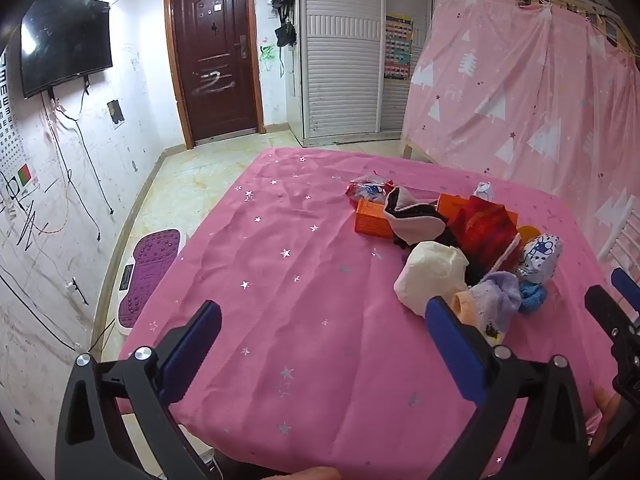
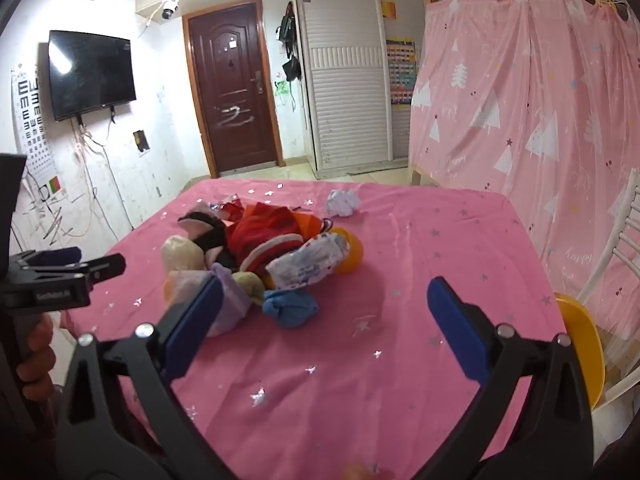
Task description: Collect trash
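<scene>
From the left wrist, the left gripper (image 1: 320, 336) was seen spread wide and empty above a pink star-printed tablecloth (image 1: 304, 264); a heap of mixed cloth and wrappers (image 1: 452, 248) lay ahead to its right. From the right wrist, the right gripper (image 2: 324, 312), likewise released, was pointed almost straight at that heap, judged nearer, with a crumpled white paper ball (image 2: 342, 202) beyond.
</scene>
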